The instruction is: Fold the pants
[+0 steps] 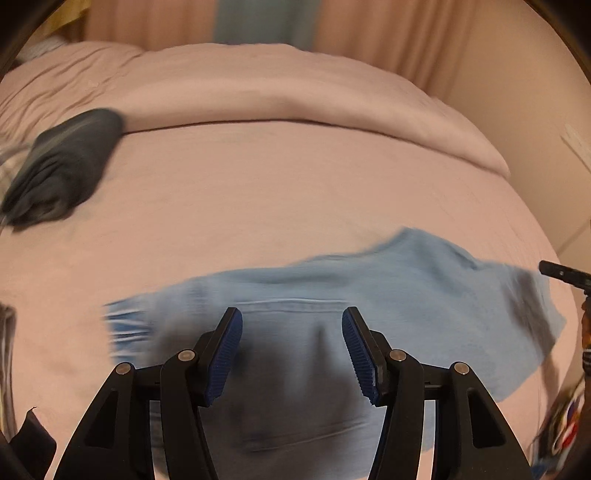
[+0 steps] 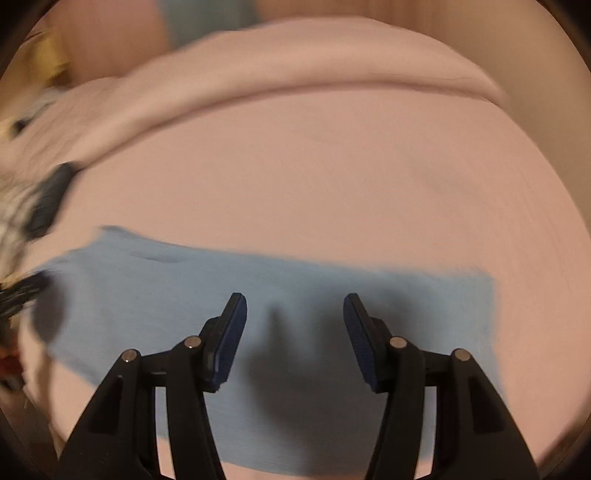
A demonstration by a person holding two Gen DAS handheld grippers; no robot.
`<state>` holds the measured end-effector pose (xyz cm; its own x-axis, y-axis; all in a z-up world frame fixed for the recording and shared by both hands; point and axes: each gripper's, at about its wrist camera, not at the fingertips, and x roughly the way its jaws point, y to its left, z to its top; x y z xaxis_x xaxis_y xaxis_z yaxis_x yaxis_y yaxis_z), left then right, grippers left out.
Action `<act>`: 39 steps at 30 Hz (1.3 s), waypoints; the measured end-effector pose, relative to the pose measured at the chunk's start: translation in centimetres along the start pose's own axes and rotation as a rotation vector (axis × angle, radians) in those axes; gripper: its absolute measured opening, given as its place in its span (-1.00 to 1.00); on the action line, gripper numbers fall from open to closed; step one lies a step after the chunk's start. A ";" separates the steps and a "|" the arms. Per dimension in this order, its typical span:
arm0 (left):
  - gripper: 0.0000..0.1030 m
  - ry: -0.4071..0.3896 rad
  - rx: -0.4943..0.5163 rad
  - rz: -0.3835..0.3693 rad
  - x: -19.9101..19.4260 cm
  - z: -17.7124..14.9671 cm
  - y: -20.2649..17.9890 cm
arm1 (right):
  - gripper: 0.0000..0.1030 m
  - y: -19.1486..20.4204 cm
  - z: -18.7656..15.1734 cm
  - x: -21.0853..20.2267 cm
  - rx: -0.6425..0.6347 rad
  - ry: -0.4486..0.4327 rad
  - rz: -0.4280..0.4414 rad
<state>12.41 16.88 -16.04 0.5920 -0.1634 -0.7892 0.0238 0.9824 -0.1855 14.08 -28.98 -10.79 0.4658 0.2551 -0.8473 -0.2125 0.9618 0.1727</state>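
Light blue pants [image 1: 369,288] lie flat across the near part of a pink bed [image 1: 258,184]. In the left wrist view my left gripper [image 1: 291,325] is open and empty, hovering just above the pants, with its shadow on the cloth. In the right wrist view the pants [image 2: 184,280] stretch from the left edge to a straight edge at the right. My right gripper [image 2: 295,310] is open and empty just above them. Its tip also shows at the right edge of the left wrist view [image 1: 565,273]. Both views are blurred.
A dark grey garment [image 1: 62,170] lies on the bed at the far left. A folded pink duvet [image 1: 295,92] runs across the back. Curtains [image 1: 369,29] hang behind. A wall [image 1: 535,129] stands to the right of the bed.
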 end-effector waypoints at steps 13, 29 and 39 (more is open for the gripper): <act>0.09 0.008 0.027 -0.049 1.7 -0.7 2.1 | -0.11 14.4 7.8 13.0 -0.085 0.323 0.430; 0.09 -0.025 0.108 -0.028 2.1 -1.8 2.9 | -0.03 14.9 6.1 16.3 0.158 0.500 0.749; 0.09 0.000 0.153 0.001 2.9 -1.8 3.0 | -0.79 15.6 8.9 17.5 0.158 0.472 0.622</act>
<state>12.73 19.15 -19.91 0.5918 -0.1627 -0.7895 0.1463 0.9848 -0.0934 26.53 -8.63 -18.45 -0.1193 0.7149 -0.6890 -0.1736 0.6683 0.7234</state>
